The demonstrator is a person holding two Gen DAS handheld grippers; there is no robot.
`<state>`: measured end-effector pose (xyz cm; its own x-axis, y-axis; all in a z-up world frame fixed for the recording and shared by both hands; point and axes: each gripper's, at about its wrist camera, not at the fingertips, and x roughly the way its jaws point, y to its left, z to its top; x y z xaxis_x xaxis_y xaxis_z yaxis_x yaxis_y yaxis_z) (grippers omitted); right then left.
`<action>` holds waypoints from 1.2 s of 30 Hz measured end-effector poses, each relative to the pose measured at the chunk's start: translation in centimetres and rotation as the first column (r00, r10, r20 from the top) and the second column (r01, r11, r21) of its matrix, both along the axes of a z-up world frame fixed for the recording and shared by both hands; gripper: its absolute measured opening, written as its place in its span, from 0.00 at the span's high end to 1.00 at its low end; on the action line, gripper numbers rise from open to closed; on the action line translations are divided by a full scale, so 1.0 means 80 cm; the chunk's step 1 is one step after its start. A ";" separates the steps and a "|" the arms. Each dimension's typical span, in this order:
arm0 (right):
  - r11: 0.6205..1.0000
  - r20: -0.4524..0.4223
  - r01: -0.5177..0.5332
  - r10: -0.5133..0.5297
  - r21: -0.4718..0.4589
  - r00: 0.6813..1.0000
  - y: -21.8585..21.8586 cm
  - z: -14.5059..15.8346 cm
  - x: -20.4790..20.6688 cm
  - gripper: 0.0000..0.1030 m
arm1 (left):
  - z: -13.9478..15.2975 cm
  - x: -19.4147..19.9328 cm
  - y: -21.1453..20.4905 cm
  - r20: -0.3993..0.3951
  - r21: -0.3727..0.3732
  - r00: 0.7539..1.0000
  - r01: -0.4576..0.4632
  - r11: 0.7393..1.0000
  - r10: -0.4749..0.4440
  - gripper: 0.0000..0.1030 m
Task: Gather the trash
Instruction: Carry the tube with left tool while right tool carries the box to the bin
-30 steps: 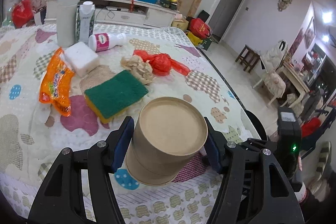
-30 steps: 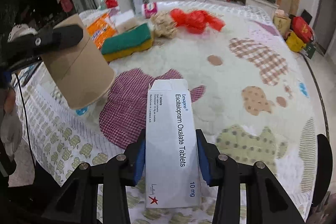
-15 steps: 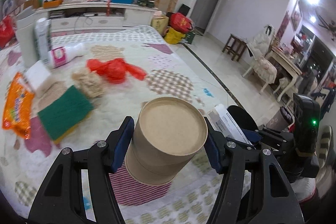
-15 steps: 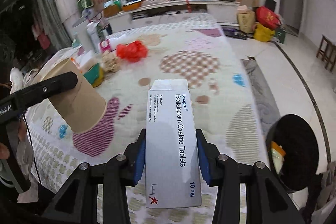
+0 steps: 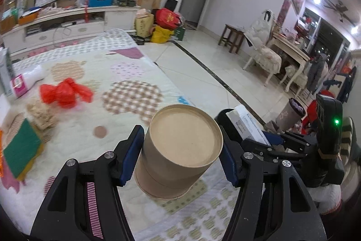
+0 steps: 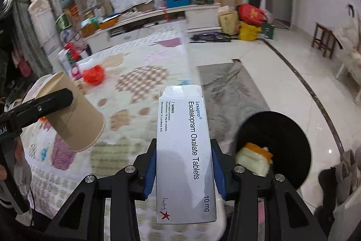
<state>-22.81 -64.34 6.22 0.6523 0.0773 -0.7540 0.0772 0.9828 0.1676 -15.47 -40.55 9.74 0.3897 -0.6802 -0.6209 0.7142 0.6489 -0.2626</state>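
My left gripper (image 5: 180, 155) is shut on a brown paper cup (image 5: 180, 150), held upside down with its base toward the camera, above the edge of the patterned quilt (image 5: 126, 105). The same cup (image 6: 74, 119) shows at the left of the right wrist view, clamped by the left gripper's black finger. My right gripper (image 6: 183, 168) is shut on a white tablet box (image 6: 185, 150) marked "Escitalopram Oxalate Tablets". That box (image 5: 248, 125) also shows to the right of the cup in the left wrist view. A black trash bin (image 6: 282, 141) stands on the floor to the right of the box, with wrappers inside.
On the quilt lie a red plastic bag (image 5: 65, 94), a crumpled beige wad (image 5: 42, 114), a green sponge (image 5: 20, 148) and a pink-labelled bottle (image 5: 24, 80). A grey mat (image 6: 227, 87) lies beside the bed on the tiled floor. Chairs and a table (image 5: 282, 53) stand at the far right.
Both grippers have swung right, off the middle of the quilt toward its edge, still gripping the cup and the box. The black bin has come into the right wrist view.
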 end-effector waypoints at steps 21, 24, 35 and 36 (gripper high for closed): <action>0.976 -0.027 0.216 -0.216 0.019 0.976 -0.135 -0.019 -0.036 0.59 | -0.016 -0.019 -0.147 -0.085 -0.020 0.982 0.168 0.986 -0.169 0.40; 0.974 -0.034 0.227 -0.226 0.021 0.973 -0.145 -0.023 -0.031 0.59 | -0.022 -0.018 -0.172 -0.099 -0.018 0.979 0.177 0.984 -0.178 0.40; 0.954 -0.049 0.295 -0.293 0.056 0.955 -0.191 -0.047 -0.020 0.59 | -0.051 -0.012 -0.248 -0.138 -0.020 0.970 0.201 0.979 -0.202 0.40; 0.951 -0.050 0.303 -0.300 0.060 0.953 -0.195 -0.050 -0.018 0.59 | -0.054 -0.013 -0.256 -0.140 -0.024 0.968 0.205 0.979 -0.206 0.40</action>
